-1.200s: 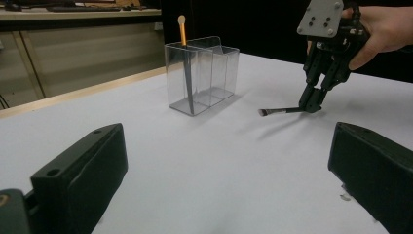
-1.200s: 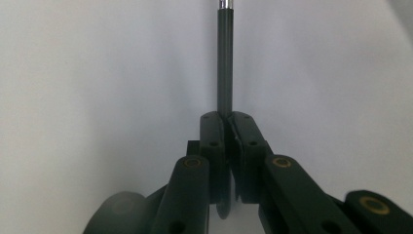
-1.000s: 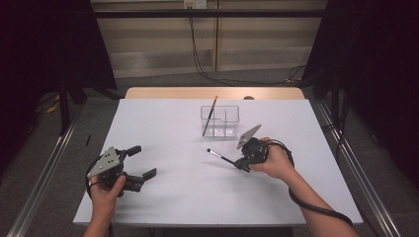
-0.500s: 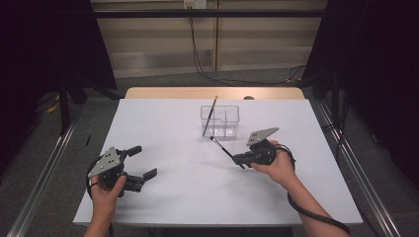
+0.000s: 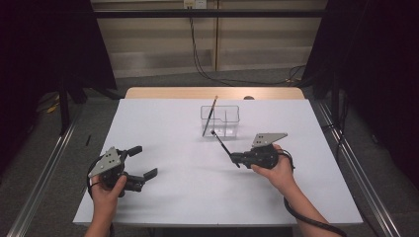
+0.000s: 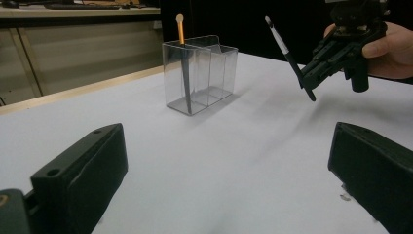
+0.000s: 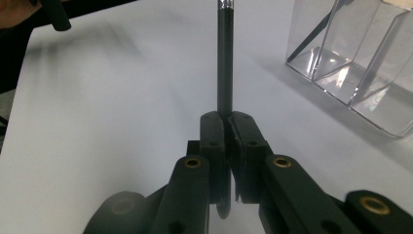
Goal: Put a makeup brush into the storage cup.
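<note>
Right gripper point(image 5: 236, 159): my jaws pinch a black brush point(image 5: 223, 143), tip raised near the box point(image 5: 221, 121).
Left gripper point(image 5: 142, 162): spread, near the worktop's point(image 5: 168, 197) front-left corner.

Tongs point(image 7: 225, 127) clamped on black brush handle point(image 7: 224, 63), w/ clear divided holder point(image 7: 360, 63) at upper right on white table point(image 7: 112, 122).

Brush point(image 5: 221, 140) before organizer point(image 5: 220, 121) (mid-table)

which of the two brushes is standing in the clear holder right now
The orange-handled brush, leaning in the left compartment of the clear holder. The black brush is clamped in the right gripper, held in the air short of the holder.
</note>
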Available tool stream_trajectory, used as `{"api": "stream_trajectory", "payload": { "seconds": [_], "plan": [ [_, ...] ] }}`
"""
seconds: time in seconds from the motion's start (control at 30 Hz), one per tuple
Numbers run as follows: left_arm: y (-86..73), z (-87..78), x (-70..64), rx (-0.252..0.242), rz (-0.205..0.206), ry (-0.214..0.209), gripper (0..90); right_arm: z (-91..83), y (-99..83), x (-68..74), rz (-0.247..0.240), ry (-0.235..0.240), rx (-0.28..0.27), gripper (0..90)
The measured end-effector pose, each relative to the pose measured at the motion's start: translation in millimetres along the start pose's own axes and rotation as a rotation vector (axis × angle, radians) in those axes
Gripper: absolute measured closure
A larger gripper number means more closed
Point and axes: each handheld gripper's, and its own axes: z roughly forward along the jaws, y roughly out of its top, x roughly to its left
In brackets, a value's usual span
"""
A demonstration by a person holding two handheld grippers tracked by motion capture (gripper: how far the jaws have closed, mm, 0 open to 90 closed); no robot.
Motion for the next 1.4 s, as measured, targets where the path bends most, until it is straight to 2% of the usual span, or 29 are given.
{"api": "stream_trajectory", "payload": {
  "seconds": [0.4,0.8,0.93,1.17,1.4],
  "plan": [
    [0.8,5.8,-1.0,-0.016,-0.017,-0.012,0.8,-6.9,-9.9,-1.3,0.058,0.012,-0.156,84.9],
    [3.6,13.6,-2.9,-0.029,-0.036,-0.026,0.8,-7.6,-11.8,-1.5,0.076,0.024,-0.241,84.9],
    [6.2,16.3,-3.0,-0.041,-0.052,-0.030,0.5,-5.7,-11.7,-1.1,0.076,0.030,-0.243,84.9],
    [14.4,24.3,-5.8,-0.045,-0.029,-0.048,0.5,-2.7,-10.7,0.6,0.066,0.033,-0.247,84.9],
    [21.5,33.7,-9.2,-0.062,-0.044,-0.073,0.4,-2.9,-11.3,1.2,0.068,0.035,-0.254,84.9]
  ]
}}
